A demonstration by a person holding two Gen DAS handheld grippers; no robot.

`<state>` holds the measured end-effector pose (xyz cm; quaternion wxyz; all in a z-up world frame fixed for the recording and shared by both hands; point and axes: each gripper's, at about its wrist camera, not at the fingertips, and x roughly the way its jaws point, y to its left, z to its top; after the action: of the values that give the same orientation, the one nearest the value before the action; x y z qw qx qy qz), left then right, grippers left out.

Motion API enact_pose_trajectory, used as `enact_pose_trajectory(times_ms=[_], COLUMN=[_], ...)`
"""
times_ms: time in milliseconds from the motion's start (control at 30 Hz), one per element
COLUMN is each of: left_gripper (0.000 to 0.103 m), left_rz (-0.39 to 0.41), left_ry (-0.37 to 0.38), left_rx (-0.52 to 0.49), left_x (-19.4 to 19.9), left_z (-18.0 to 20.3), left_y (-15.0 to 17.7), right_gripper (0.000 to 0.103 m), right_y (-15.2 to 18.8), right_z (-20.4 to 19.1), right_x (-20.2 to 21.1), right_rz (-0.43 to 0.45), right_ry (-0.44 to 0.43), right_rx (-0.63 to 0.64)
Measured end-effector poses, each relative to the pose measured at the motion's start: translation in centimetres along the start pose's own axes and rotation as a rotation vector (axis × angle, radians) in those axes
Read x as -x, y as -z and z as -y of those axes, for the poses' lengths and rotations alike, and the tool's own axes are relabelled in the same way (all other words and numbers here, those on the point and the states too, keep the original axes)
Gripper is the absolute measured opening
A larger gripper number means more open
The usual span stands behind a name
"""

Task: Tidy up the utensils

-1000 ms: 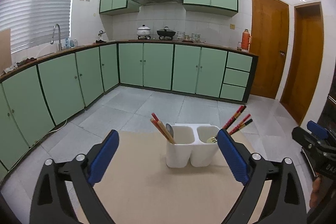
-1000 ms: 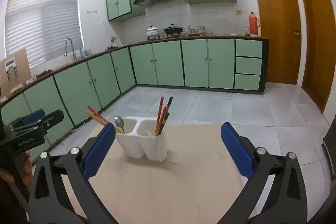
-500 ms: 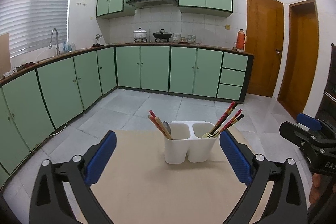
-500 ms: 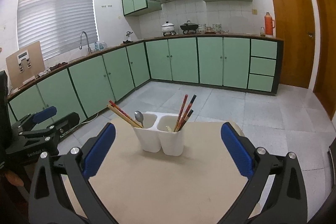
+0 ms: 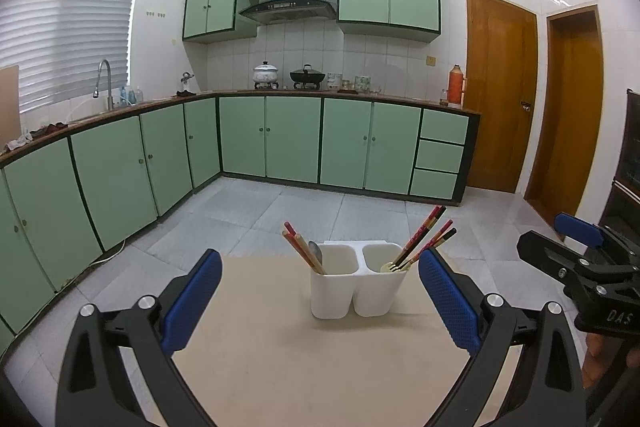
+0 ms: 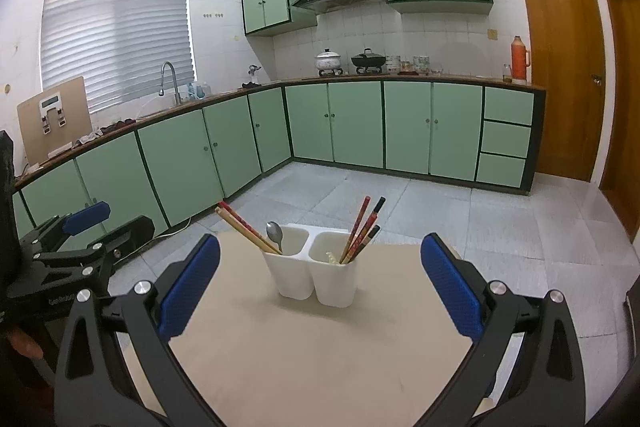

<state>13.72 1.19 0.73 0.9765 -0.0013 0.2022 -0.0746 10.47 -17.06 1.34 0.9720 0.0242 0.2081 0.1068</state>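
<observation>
While parted wide and empty, left gripper (image 5: 320, 301) and right gripper (image 6: 320, 287) frame white two-compartment utensil holder (image 5: 356, 287) holding chopsticks (image 5: 424, 241), far on beige tabletop (image 5: 304, 367).

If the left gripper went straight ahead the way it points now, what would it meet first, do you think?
Most likely the white holder on the table: it stands between the open left gripper's fingers, slightly right of centre. Nothing lies before it, though the gripper's height above the table is unclear.

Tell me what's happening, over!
Both grippers open, empty. Chopsticks and spoon sit in white holder. Nothing blocking.
</observation>
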Motion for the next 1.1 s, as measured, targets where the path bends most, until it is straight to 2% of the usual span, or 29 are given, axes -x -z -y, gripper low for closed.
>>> enact_pose_trajectory(times_ms=[1100], left_gripper=[0.097], left_rz=[0.023], left_ry=[-0.008], left_rx=[0.011], left_x=[1.1], left_z=[-0.1], left_y=[-0.5], right_gripper=[0.098], right_y=[-0.8], right_z=[-1.0], right_x=[0.1], right_rz=[0.017], right_ry=[-0.004], right_rx=[0.02])
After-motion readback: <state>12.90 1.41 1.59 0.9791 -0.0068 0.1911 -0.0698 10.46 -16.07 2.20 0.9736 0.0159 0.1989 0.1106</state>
